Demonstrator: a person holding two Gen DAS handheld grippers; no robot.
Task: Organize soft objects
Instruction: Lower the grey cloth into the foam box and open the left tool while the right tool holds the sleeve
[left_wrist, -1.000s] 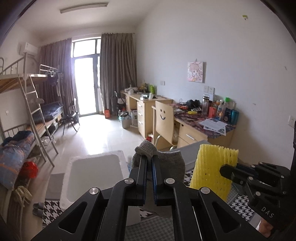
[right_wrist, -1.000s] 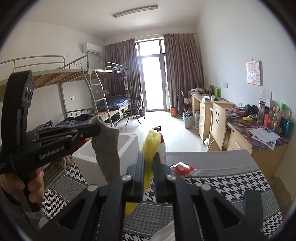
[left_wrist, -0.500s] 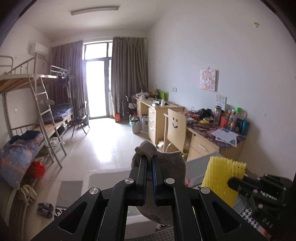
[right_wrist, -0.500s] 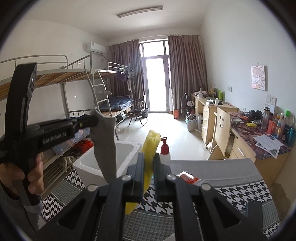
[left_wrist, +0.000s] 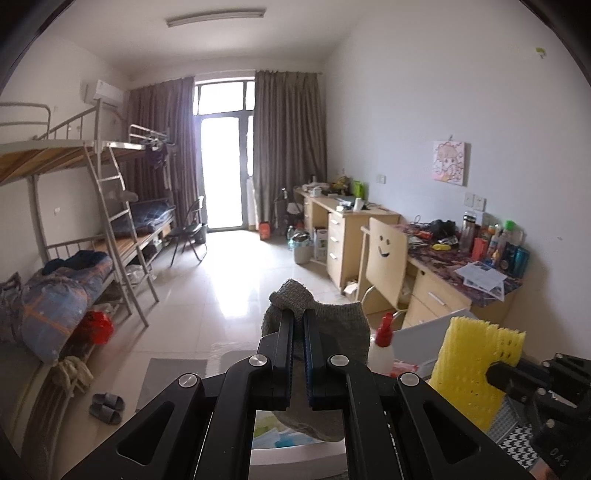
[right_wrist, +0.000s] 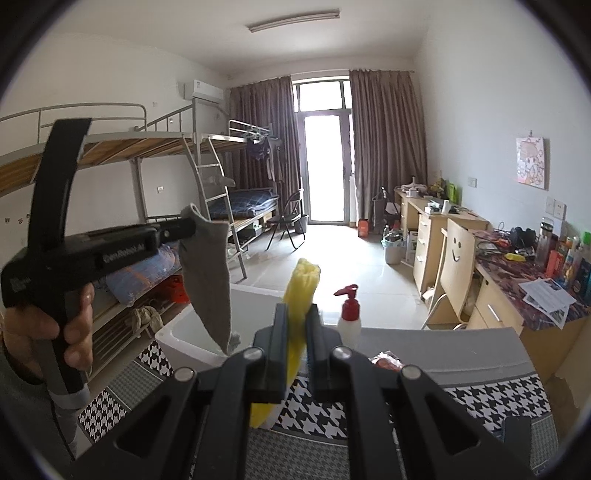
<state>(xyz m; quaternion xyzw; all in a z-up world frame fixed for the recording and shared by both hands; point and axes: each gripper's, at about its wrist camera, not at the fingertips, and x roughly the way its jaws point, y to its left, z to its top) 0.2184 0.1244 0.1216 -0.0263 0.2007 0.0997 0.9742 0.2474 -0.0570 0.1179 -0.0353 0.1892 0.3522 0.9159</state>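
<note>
The left gripper (left_wrist: 298, 325) is clenched on a grey sock (left_wrist: 334, 325), pinched near its top edge; in the right wrist view the sock (right_wrist: 207, 280) hangs limp from the gripper's tip (right_wrist: 188, 227), its toe dangling over the open white bin (right_wrist: 177, 334) that stands at the left end of the table. A hand (right_wrist: 48, 332) grips the left tool's handle. The right gripper (right_wrist: 297, 314) is clamped on a yellow foam net (right_wrist: 301, 291), which stands up between the jaws and also hangs a little below them; from the left wrist view the same net (left_wrist: 469, 373) shows as a ribbed yellow sheet held in the air to the right of the sock. Both items are off the table, apart from each other, with the net just right of the bin. A white pump bottle (right_wrist: 349, 317) with a red top stands on the table just beyond the right gripper, and a small red packet (right_wrist: 386, 362) lies on the grey strip to its right. The table carries a black-and-white houndstooth cloth (right_wrist: 495, 398). Behind are bunk beds (right_wrist: 147, 155), desks (right_wrist: 443, 229) and a chair with a smiley face (right_wrist: 458, 251)
</note>
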